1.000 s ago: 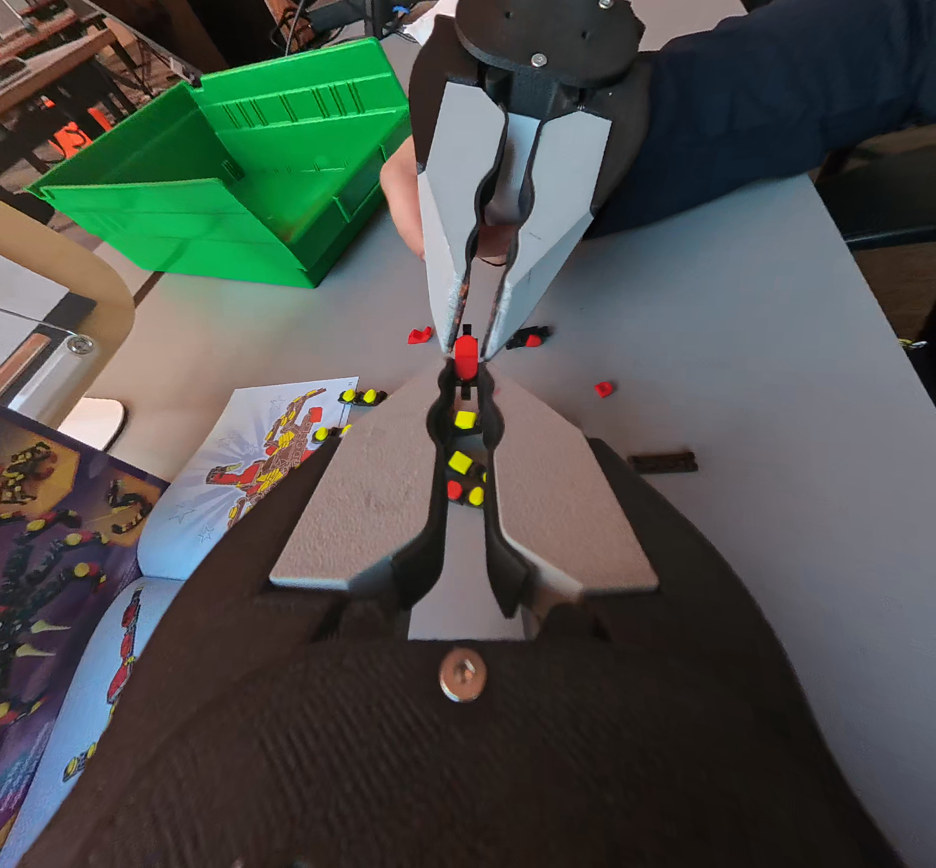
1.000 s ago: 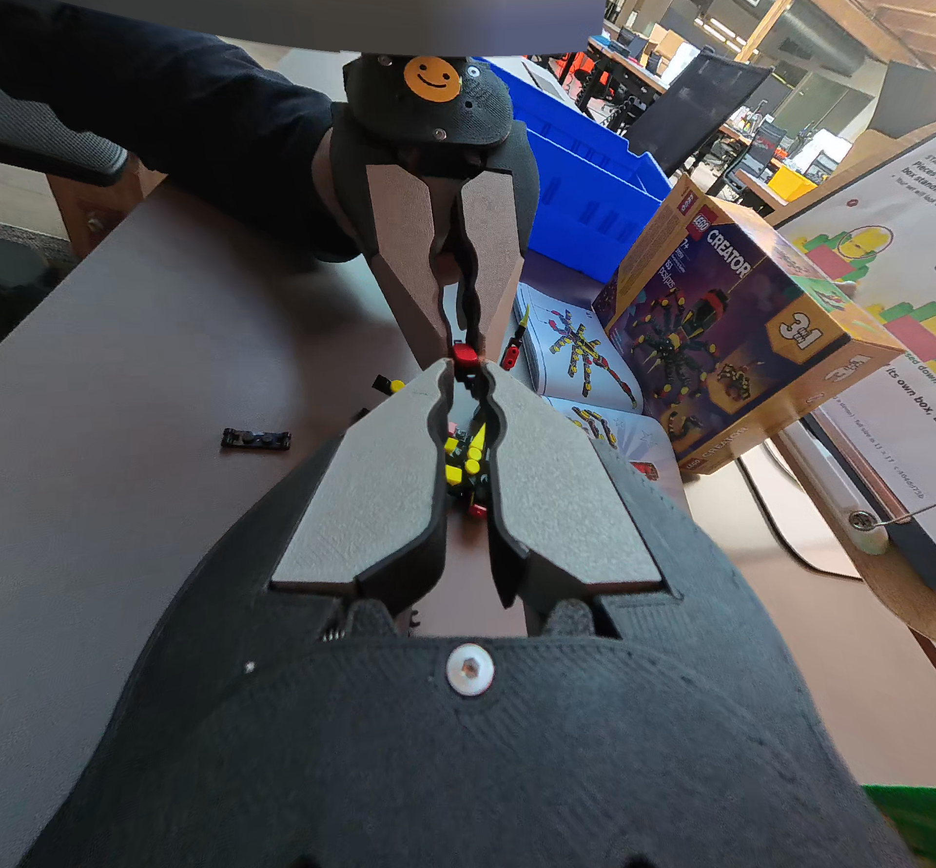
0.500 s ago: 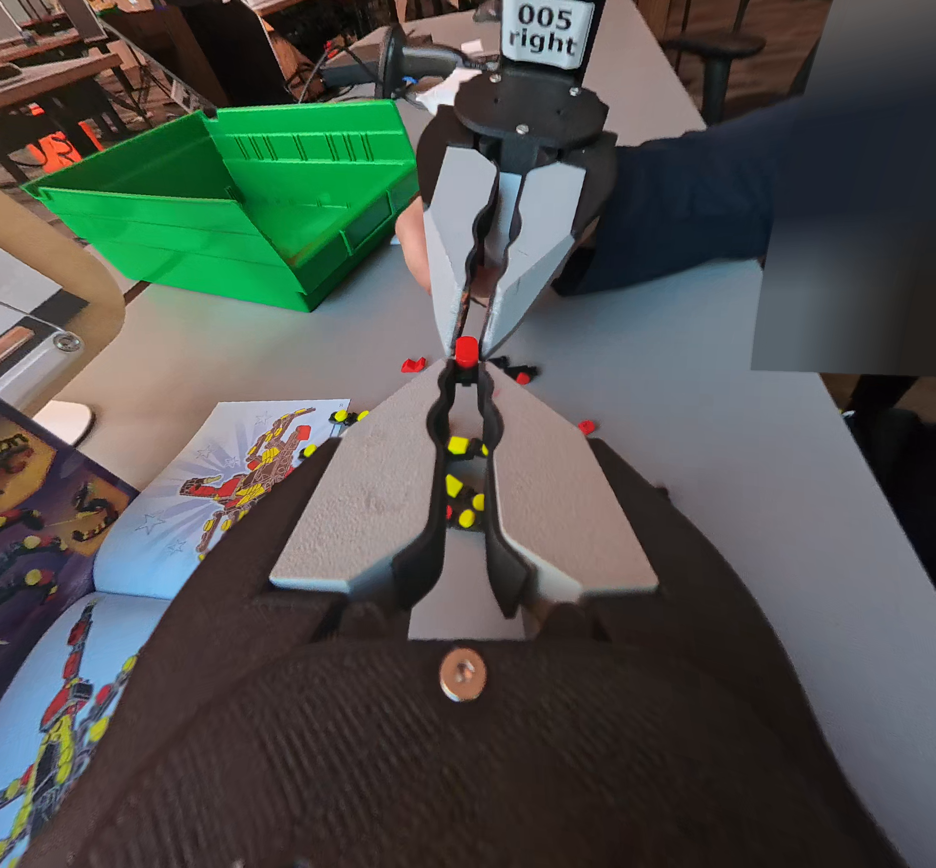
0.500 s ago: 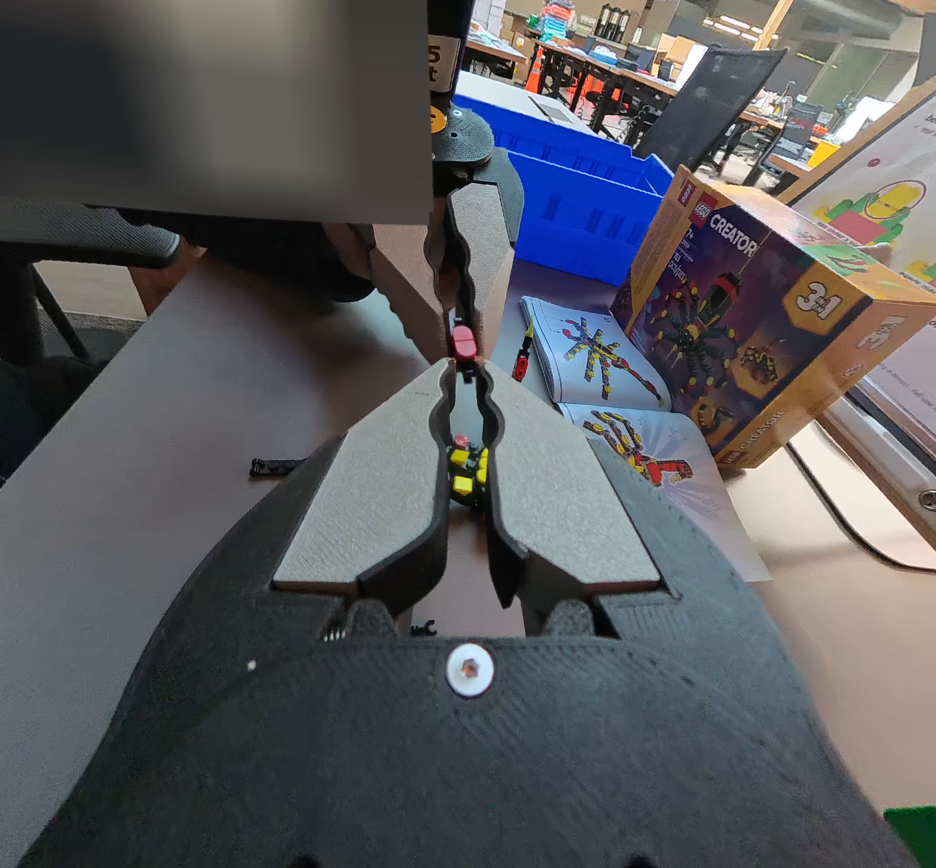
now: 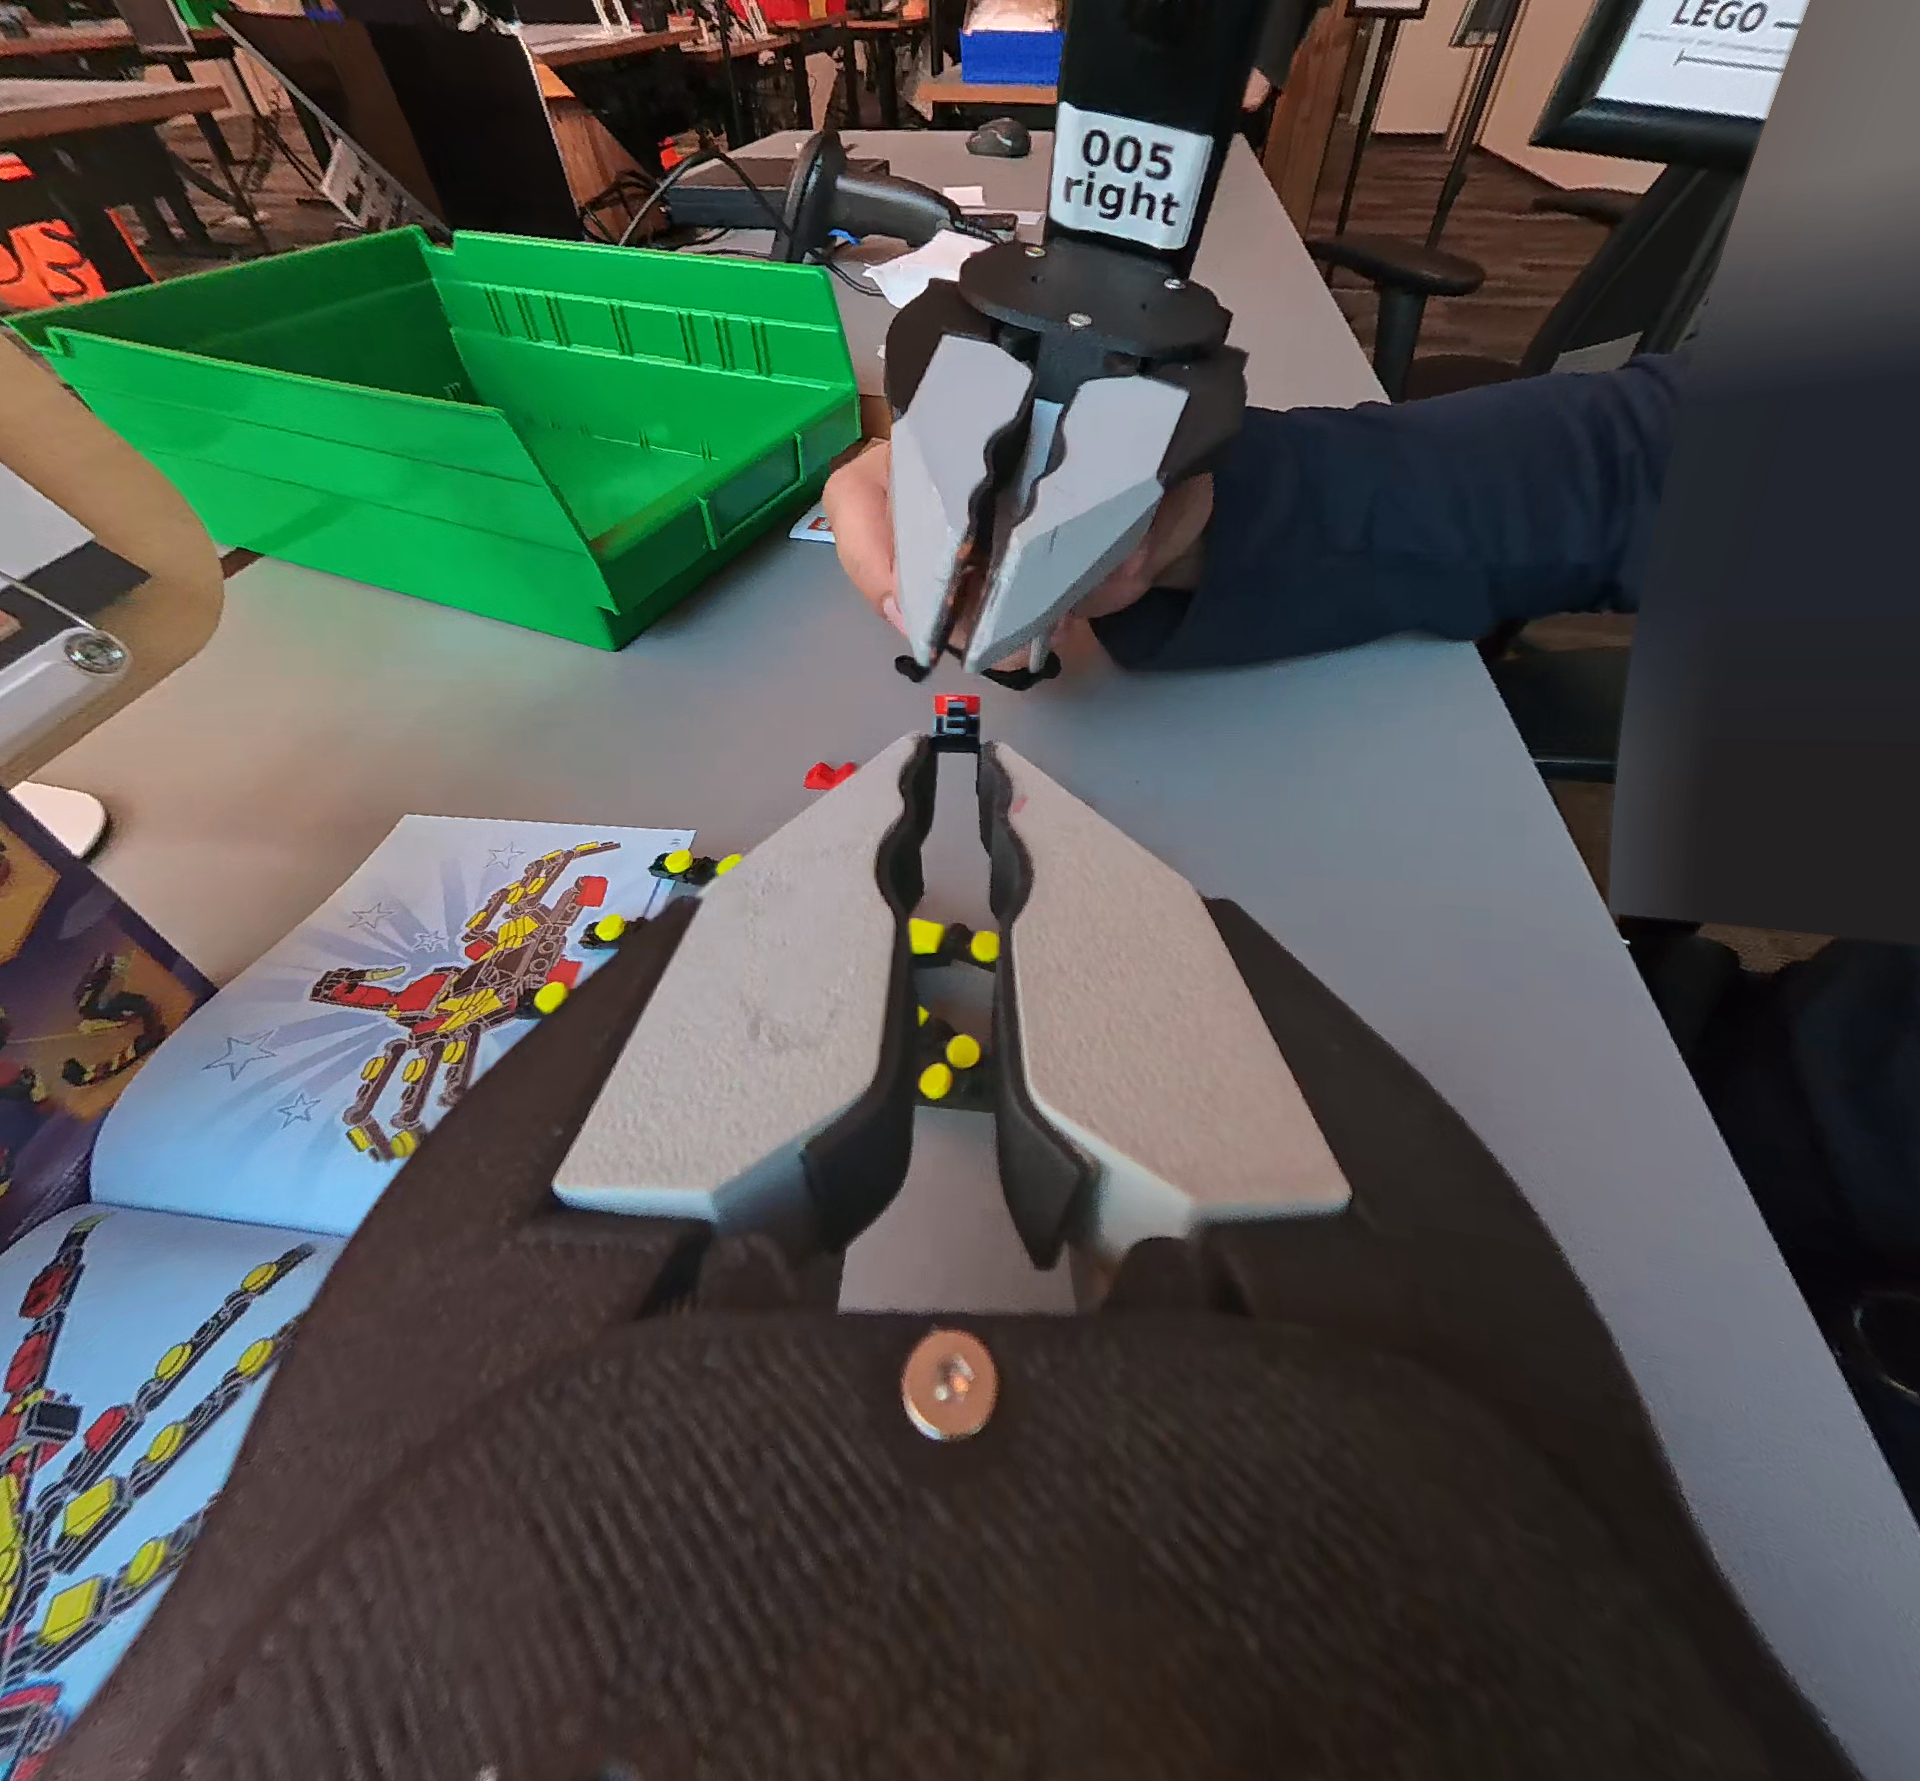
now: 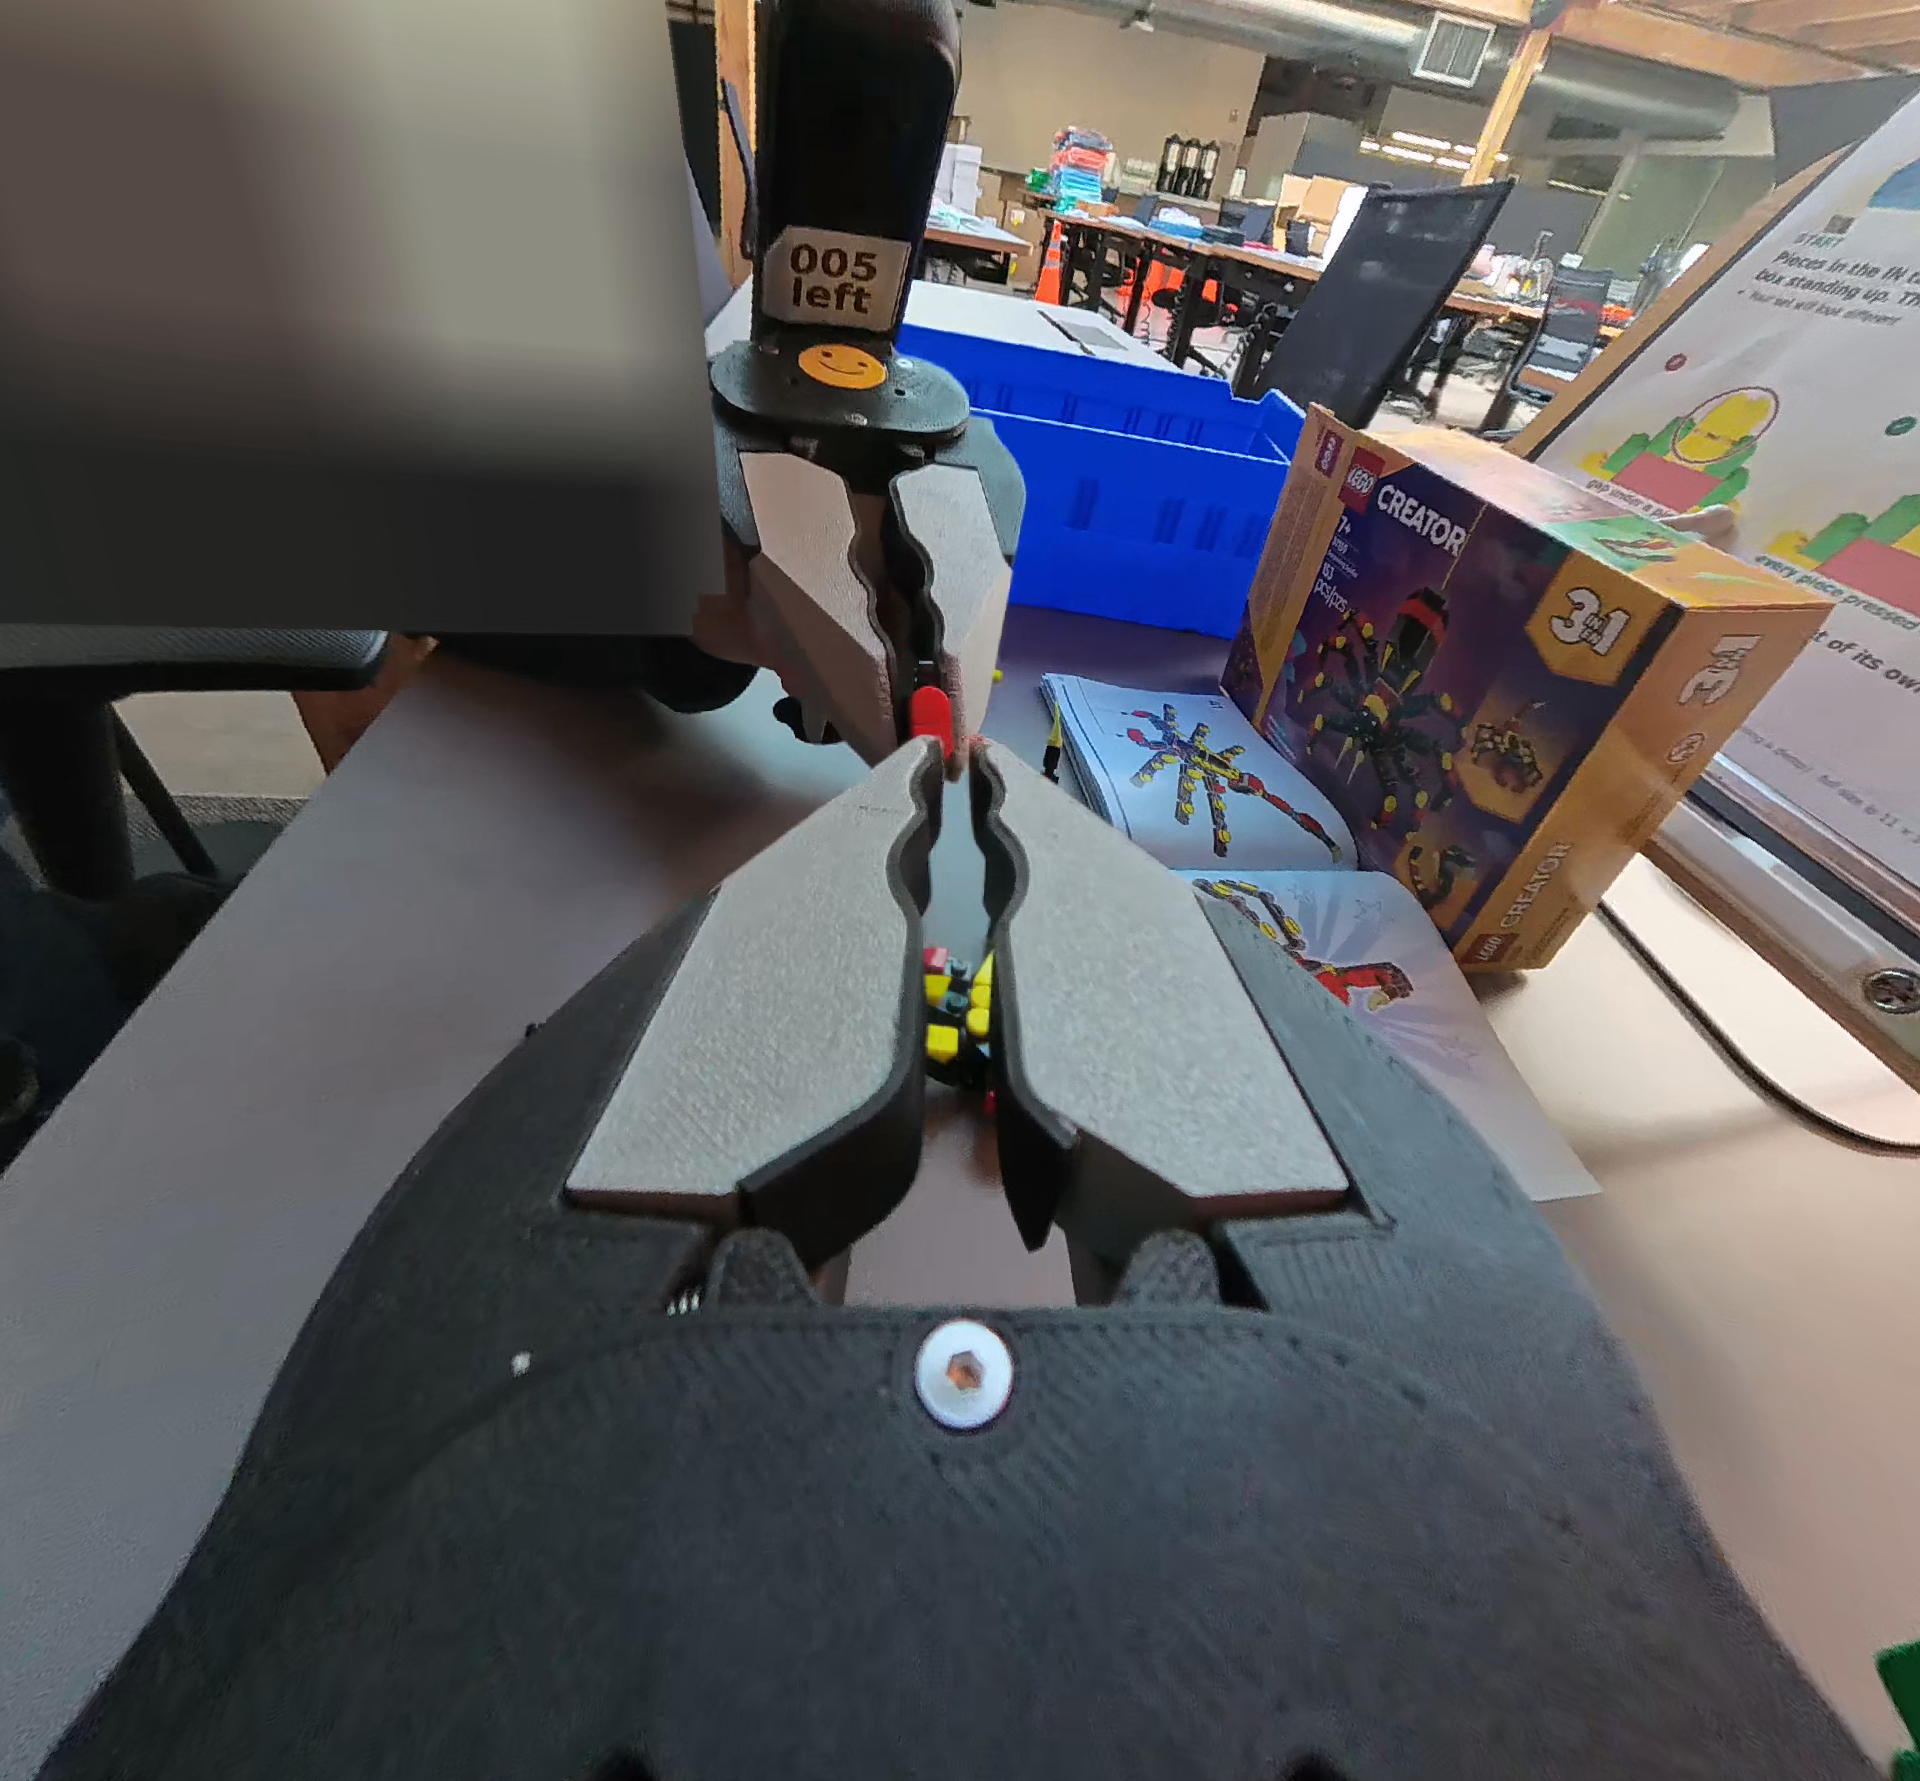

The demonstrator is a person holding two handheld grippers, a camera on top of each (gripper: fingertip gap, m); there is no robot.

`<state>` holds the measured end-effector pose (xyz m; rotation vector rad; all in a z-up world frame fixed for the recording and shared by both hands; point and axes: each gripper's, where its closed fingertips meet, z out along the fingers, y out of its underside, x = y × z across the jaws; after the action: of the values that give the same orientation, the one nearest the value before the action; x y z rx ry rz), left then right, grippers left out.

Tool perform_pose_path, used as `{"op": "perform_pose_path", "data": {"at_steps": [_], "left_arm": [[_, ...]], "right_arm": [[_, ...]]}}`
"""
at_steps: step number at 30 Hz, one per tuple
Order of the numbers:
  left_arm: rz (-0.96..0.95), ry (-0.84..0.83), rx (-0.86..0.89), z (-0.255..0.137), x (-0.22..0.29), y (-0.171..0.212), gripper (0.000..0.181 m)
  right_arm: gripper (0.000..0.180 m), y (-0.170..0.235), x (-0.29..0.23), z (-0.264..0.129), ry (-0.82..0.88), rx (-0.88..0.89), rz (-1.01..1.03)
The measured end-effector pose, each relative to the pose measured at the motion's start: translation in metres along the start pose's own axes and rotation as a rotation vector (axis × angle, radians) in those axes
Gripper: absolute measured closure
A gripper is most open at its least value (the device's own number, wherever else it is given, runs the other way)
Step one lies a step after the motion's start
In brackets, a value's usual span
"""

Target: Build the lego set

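Observation:
My left gripper (image 5: 954, 746) is shut on a small red-and-black lego piece (image 5: 954, 715) and holds it above the grey table (image 5: 1299, 796). My right gripper (image 5: 943, 663) faces it a short way off, with a small gap to the piece. In the right wrist view my right gripper (image 6: 958, 763) has its tips almost touching and nothing between them. The red piece (image 6: 928, 713) sits just beyond, in the left gripper (image 6: 920, 692). A red, yellow and black lego assembly (image 6: 954, 1009) lies on the table under the fingers.
A green bin (image 5: 468, 443) stands at the back left and an open instruction booklet (image 5: 416, 983) lies at the left. A loose red piece (image 5: 828, 775) and yellow-black pieces (image 5: 951, 942) lie on the table. A blue bin (image 6: 1122, 484), lego box (image 6: 1507, 692) and sign board (image 6: 1818, 484) stand beyond. The grippers are tip to tip, or close to it.
Both grippers met tip to tip on the red piece before. Now my right gripper has let go and drawn back, and the piece stays in my left gripper. Both views have tilted up.

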<state>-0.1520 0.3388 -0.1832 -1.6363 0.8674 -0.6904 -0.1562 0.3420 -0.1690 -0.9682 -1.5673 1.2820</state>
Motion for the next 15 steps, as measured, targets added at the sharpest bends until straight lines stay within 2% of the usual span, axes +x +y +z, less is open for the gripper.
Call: {"op": "perform_pose_path", "data": {"at_steps": [3,15], "left_arm": [[-0.016,0.020,-0.003,0.002,0.003,0.001,0.176],[-0.007,0.050,0.012,0.005,0.009,0.002,0.176]], "right_arm": [[0.174,0.000,-0.004,0.002,-0.022,0.002,0.016],[0.175,0.004,-0.014,0.009,-0.061,-0.003,0.032]]}}
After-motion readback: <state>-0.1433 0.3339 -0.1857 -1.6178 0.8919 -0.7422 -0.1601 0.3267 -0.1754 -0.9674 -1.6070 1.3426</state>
